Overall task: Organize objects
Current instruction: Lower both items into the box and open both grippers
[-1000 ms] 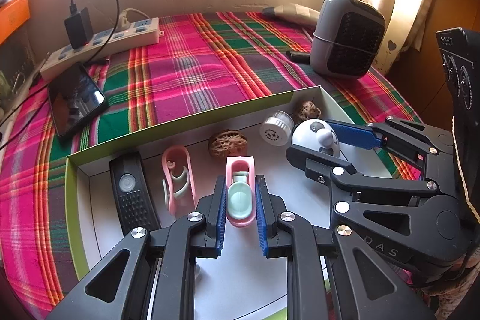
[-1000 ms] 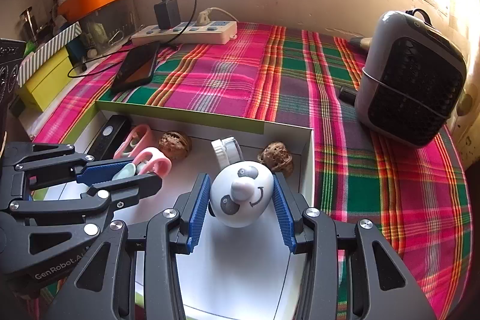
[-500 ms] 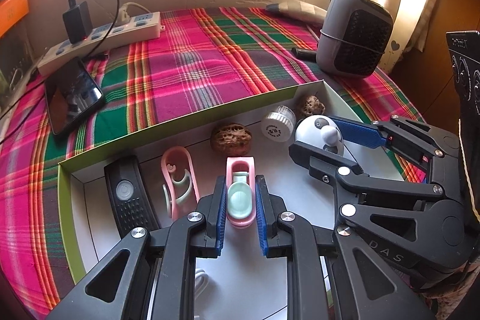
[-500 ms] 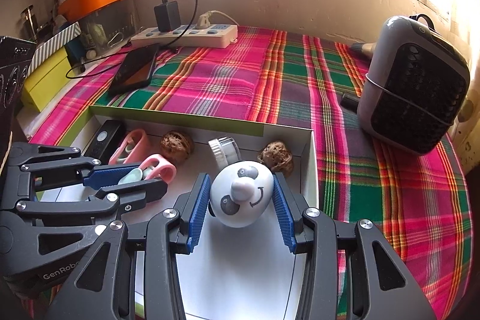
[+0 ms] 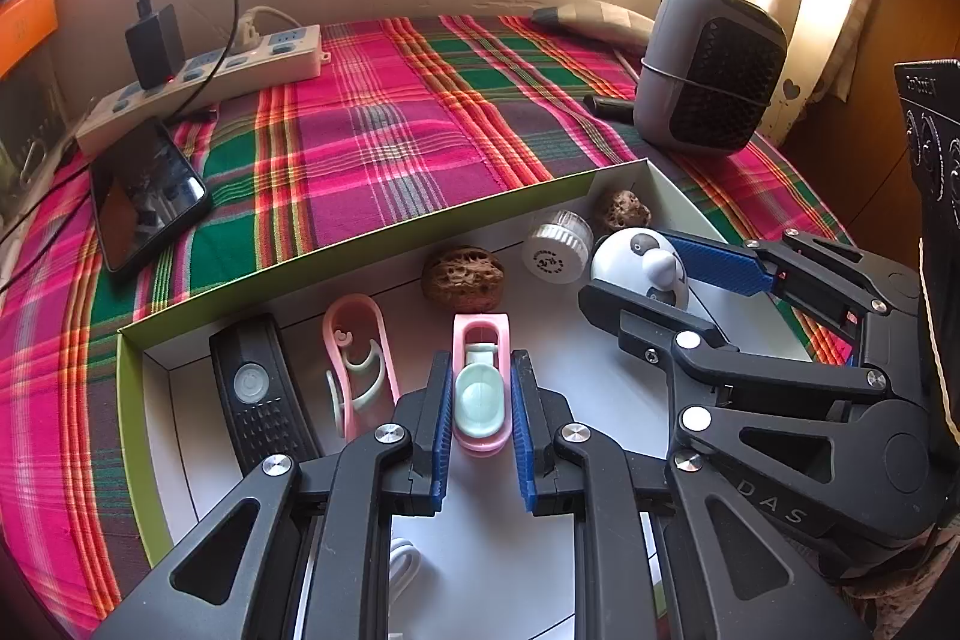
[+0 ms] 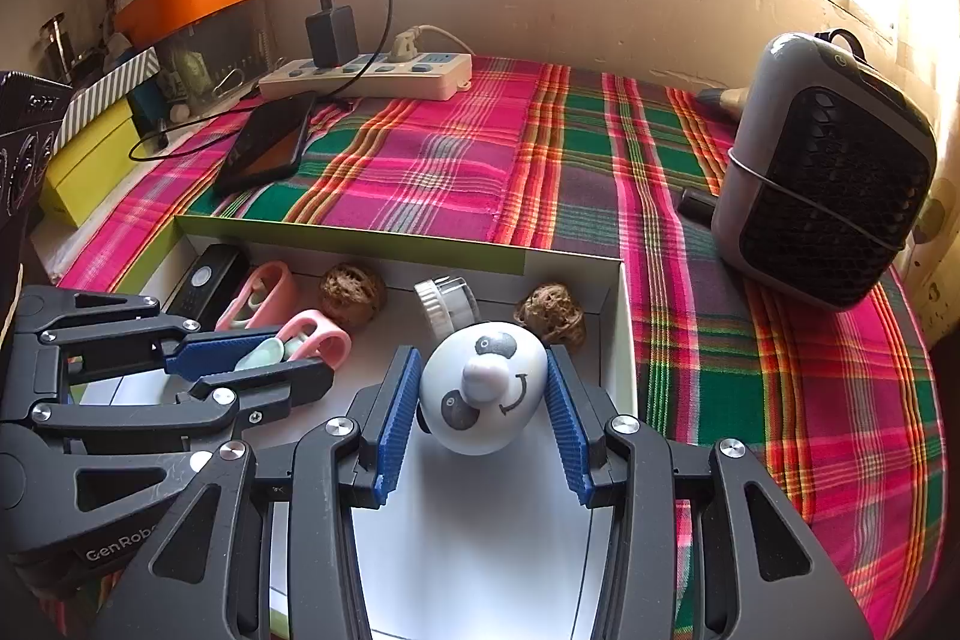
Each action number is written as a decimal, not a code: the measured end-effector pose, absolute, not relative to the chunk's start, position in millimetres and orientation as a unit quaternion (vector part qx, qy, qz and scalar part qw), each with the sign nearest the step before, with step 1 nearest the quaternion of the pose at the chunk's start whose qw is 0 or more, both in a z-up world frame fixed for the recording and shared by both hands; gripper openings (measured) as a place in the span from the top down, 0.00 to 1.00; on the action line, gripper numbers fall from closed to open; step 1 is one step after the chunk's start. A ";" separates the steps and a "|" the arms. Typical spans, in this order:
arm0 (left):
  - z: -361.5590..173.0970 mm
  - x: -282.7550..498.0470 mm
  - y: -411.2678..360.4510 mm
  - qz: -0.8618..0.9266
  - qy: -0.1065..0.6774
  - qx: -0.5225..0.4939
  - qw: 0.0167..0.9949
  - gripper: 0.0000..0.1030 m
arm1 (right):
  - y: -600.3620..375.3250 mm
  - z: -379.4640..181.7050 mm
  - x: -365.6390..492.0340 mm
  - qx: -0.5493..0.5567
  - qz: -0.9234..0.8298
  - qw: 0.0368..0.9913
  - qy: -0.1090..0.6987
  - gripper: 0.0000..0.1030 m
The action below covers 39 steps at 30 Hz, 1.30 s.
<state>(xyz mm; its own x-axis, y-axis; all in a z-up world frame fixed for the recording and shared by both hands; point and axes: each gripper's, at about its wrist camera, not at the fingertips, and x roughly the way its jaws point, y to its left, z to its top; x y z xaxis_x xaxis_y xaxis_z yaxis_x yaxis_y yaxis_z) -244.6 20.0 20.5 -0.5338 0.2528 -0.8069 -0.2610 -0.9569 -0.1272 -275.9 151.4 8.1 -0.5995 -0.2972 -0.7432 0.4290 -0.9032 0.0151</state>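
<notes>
Blue-padded jaws of the left gripper (image 5: pixel 480 424) are clamping a pink-and-mint clip (image 5: pixel 480 388) by its long sides, apparently to keep it lined up with the row of things along the far wall of the shallow box (image 5: pixel 129 400). Beside it, the right gripper (image 6: pixel 483 403) is closing on a white panda-faced egg toy (image 6: pixel 483 388), its pads pressing the round flanks so the toy is not rolling; the toy is sitting near the box's far right corner. Both grippers are pointing steeply down over the white box floor.

Behind them, lined up against the far wall, a black remote (image 5: pixel 258 394) is lying at the left end, then a second pink clip (image 5: pixel 354 358), a walnut (image 5: pixel 462 277), a small ribbed white cap (image 5: pixel 555 253) and another walnut (image 5: pixel 621 211) in the right corner. Judging by that row, sorting is well under way. Beyond the box, on the plaid cloth (image 6: pixel 456 160), a phone (image 6: pixel 267 148) and a grey heater (image 6: pixel 828 172) are waiting.
</notes>
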 end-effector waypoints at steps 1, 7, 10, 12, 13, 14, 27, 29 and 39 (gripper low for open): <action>20.4 -244.7 20.0 0.876 0.004 -0.460 0.146 0.84 | 151.5 8.2 -276.0 0.398 -0.890 0.204 0.082 0.58; 20.3 -244.9 19.8 0.876 0.004 -0.460 0.144 0.84 | 151.5 8.2 -276.2 0.398 -0.890 0.204 0.084 0.58; 20.1 -245.0 19.2 0.876 0.003 -0.460 0.144 0.84 | 152.1 8.2 -276.7 0.398 -0.891 0.203 0.084 0.58; 20.1 -244.8 19.7 0.876 0.004 -0.460 0.144 0.84 | 152.4 8.5 -276.9 0.397 -0.891 0.203 0.083 0.58; 19.9 -244.9 19.5 0.876 0.004 -0.460 0.144 0.84 | 152.1 8.5 -276.7 0.397 -0.891 0.203 0.083 0.58; 20.0 -244.9 19.5 0.876 0.004 -0.460 0.144 0.84 | 151.7 8.6 -276.7 0.397 -0.891 0.203 0.084 0.58; 19.9 -244.9 16.7 0.877 0.001 -0.460 0.139 0.75 | 153.8 9.2 -276.0 0.396 -0.893 0.197 0.080 0.58; 20.2 -244.0 16.2 0.877 0.000 -0.460 0.138 0.74 | 154.3 9.6 -275.4 0.396 -0.894 0.196 0.078 0.58; 23.1 -236.6 16.3 0.878 0.001 -0.459 0.137 0.73 | 155.1 13.9 -268.0 0.392 -0.897 0.191 0.077 0.56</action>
<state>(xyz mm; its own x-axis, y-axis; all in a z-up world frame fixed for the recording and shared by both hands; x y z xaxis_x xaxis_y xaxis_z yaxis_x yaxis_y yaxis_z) -236.6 16.3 23.1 -0.5420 0.2397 -0.8055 -0.2413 -0.9625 -0.1240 -268.0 155.1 13.9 -0.6195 -0.2833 -0.7321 0.4034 -0.9149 0.0127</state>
